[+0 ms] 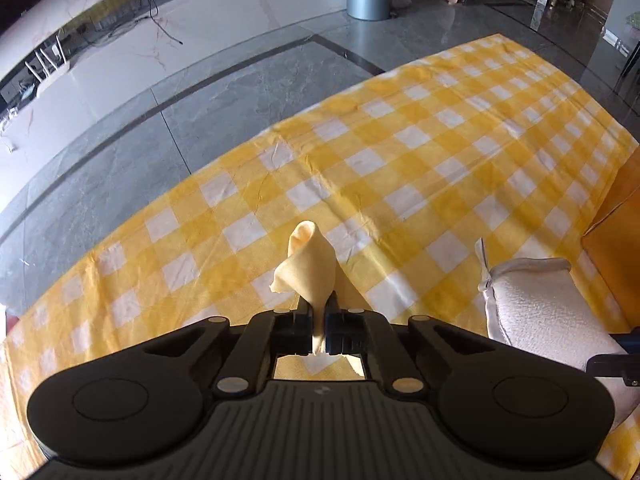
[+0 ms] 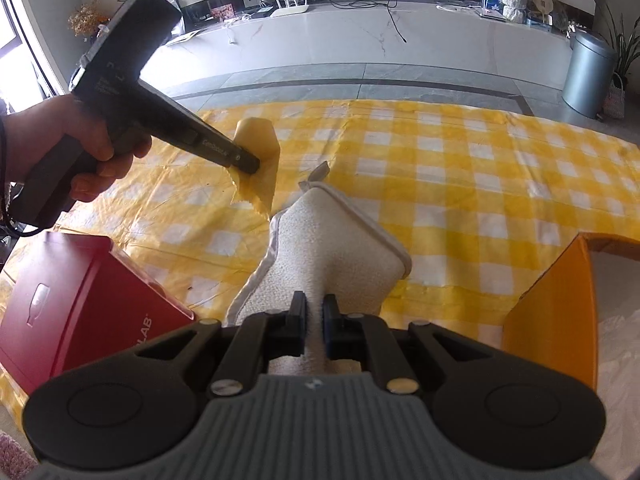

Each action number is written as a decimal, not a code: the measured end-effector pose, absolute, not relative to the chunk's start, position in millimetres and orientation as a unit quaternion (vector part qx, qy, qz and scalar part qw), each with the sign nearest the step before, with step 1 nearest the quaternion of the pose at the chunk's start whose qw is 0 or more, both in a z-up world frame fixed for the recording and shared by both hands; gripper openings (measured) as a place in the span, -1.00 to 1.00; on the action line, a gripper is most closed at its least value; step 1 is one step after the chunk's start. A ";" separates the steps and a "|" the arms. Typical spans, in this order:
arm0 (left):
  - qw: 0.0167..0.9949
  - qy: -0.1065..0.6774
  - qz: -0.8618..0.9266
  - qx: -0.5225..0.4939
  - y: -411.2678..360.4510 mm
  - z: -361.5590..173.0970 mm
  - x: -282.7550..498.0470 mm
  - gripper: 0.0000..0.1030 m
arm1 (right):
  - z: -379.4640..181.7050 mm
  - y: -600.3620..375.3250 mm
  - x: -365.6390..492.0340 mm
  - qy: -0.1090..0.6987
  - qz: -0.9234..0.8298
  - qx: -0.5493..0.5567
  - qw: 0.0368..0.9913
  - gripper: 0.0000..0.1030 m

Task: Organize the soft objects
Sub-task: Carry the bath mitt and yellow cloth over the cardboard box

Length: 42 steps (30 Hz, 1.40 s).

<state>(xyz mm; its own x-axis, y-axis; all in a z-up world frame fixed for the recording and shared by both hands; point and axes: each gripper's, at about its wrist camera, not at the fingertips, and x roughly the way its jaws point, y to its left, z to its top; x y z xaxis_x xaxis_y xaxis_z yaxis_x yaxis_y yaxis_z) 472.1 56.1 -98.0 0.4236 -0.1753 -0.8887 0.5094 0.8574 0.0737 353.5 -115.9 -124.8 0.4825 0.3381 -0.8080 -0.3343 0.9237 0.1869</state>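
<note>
Both soft items are gripped above the checked tablecloth: left gripper pinches a yellow cloth, right gripper clamps a white towel. Probably next: carry each to a box.

left gripper: black, two broad round-ended wings, ribbed grey housing, silver screw heads
right gripper: same black build, blue-edged pad
left hand: dark cord at the wrist, gripper side bears faint lettering

Grey bin, router (perhaps).
</note>
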 end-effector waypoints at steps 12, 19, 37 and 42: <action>0.849 0.453 -0.220 0.158 35.3 5.7 376.1 -0.90 | -56.4 -143.9 296.9 0.424 0.204 -0.001 0.883 -0.88; 0.868 0.427 -0.226 0.120 22.7 45.2 289.4 -0.90 | -11.9 -179.0 235.6 0.382 0.190 -0.010 0.904 -0.88; 0.904 0.382 -0.185 -0.046 -3.1 28.7 117.2 -0.90 | 6.6 -259.2 95.1 0.350 0.136 0.048 0.926 -0.88; 0.896 0.390 -0.206 -0.059 -22.9 23.0 116.5 -0.90 | 6.9 -273.9 75.7 0.347 0.130 0.043 0.928 -0.88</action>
<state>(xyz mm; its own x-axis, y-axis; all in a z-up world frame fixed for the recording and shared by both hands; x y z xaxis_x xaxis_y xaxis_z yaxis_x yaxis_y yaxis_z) 116.5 -22.9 23.0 0.6109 -0.4152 -0.6741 0.3235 0.9080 -0.2662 75.7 -273.9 6.9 0.7257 0.2719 -0.6321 -0.2123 0.9623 0.1702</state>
